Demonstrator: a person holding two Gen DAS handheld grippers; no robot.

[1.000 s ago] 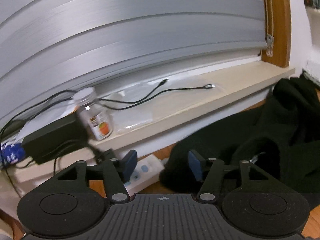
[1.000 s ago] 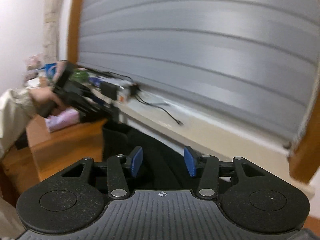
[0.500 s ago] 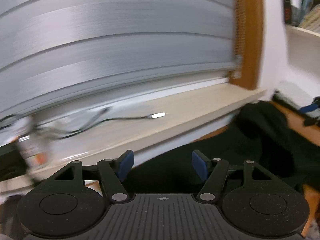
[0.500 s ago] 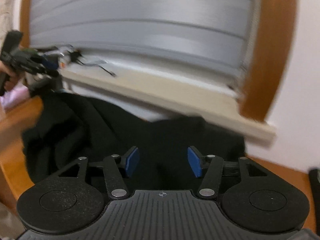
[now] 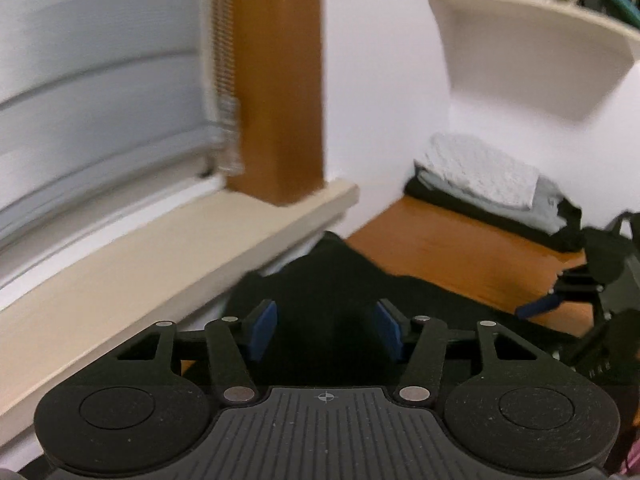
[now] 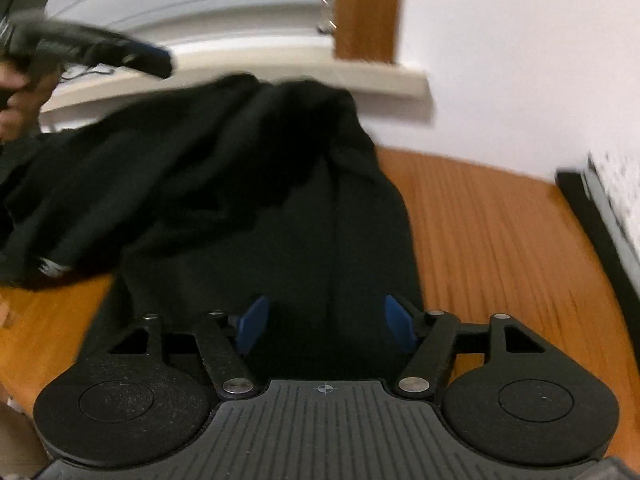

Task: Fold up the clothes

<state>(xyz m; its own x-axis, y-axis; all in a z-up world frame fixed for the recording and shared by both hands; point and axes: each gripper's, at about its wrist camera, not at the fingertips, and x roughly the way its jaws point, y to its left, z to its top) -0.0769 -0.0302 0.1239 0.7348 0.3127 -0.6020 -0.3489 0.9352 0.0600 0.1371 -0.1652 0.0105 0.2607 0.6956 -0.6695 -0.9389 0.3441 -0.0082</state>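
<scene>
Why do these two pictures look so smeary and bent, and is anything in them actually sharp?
Left wrist view: motion blur smears the window blind; straight edges bow from the fisheye lens; the left hand-held gripper stays crisp. Right wrist view: the black garment and table are streaked.

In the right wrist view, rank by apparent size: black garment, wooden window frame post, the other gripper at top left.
1. Black garment, by far the largest.
2 and 3. Window frame post and left gripper look similar in area; the gripper is blurred and cropped, so I won't rank them.
</scene>
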